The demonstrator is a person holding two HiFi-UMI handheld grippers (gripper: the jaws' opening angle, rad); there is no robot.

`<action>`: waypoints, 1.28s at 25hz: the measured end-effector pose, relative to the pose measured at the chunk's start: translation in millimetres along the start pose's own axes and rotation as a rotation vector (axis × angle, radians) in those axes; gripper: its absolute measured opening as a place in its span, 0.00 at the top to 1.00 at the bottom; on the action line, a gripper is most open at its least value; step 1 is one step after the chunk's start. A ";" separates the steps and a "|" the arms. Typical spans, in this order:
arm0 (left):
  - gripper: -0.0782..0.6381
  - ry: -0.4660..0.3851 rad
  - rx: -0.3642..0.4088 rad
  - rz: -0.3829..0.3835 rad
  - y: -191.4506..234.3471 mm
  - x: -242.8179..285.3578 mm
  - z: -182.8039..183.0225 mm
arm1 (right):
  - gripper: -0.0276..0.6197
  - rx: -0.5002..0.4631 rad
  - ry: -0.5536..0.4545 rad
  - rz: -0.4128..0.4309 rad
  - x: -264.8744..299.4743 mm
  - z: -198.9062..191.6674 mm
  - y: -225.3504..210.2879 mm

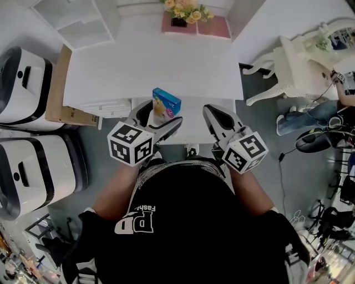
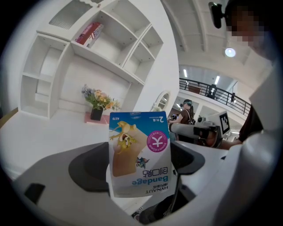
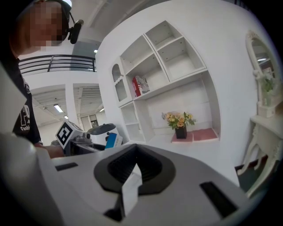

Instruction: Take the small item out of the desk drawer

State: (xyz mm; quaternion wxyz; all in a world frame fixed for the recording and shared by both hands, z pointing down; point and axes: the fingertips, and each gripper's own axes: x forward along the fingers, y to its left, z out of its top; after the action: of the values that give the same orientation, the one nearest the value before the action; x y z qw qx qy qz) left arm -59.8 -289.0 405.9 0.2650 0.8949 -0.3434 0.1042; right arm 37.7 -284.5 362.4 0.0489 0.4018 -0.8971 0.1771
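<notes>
The left tool (image 1: 162,116) is clamped on a small blue and white box (image 2: 140,152). In the left gripper view the two dark pads press on the box from both sides. The box stands upright between them, and its print is turned upside down. The print shows the word "Bandage", a cartoon picture and a round pink mark. In the head view the box is in the air over the near edge of the white tabletop (image 1: 155,66), just in front of the person.

The right tool (image 1: 222,117) is near the left one, at about the same height, and it does not touch the box. In the right gripper view its jaws are together. A small white strip (image 3: 131,189) shows at the seam where they meet, but I cannot tell what it is.

At the far side of the tabletop stands a dark pot with yellow flowers (image 1: 186,11), and a pink mat (image 1: 213,26) lies beside it. Behind them is a white shelf unit (image 2: 88,57), and a red and white packet (image 2: 89,33) lies in one of its upper compartments. On the floor at the left of the tabletop are two white machines with black bands (image 1: 22,83), and a flat cardboard box (image 1: 61,100) is between them and the tabletop. A white chair (image 1: 299,69) stands at the right side. The person wears a black shirt (image 1: 188,222)
</notes>
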 end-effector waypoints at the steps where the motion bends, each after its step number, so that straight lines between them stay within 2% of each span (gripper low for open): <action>1: 0.30 -0.008 0.001 0.001 0.2 -4.5 1.3 | 0.94 -0.002 -0.001 -0.002 0.6 0.2 2.2; 5: 0.30 -0.035 0.014 0.003 4.0 -20.5 8.8 | 0.94 -0.008 -0.009 -0.016 4.5 1.1 10.0; 14: 0.30 -0.061 0.059 -0.043 9.0 -51.8 15.7 | 0.94 0.005 -0.037 -0.083 7.6 -6.2 35.2; 22: 0.30 -0.053 0.097 -0.091 6.9 -74.3 3.1 | 0.94 0.009 -0.045 -0.139 -0.8 -25.4 59.3; 26: 0.30 -0.070 0.092 -0.076 1.2 -82.2 -1.3 | 0.94 -0.009 -0.041 -0.130 -6.1 -24.6 62.7; 32: 0.30 -0.102 0.073 -0.043 -17.5 -85.6 -6.6 | 0.94 -0.037 -0.043 -0.066 -11.8 -19.1 66.8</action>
State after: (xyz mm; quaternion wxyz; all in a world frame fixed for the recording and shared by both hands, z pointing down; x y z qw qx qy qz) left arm -111.7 -226.6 372.8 0.2164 0.9154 -0.3330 0.0653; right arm -4.7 -228.3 358.9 0.0429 0.4341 -0.8872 0.1502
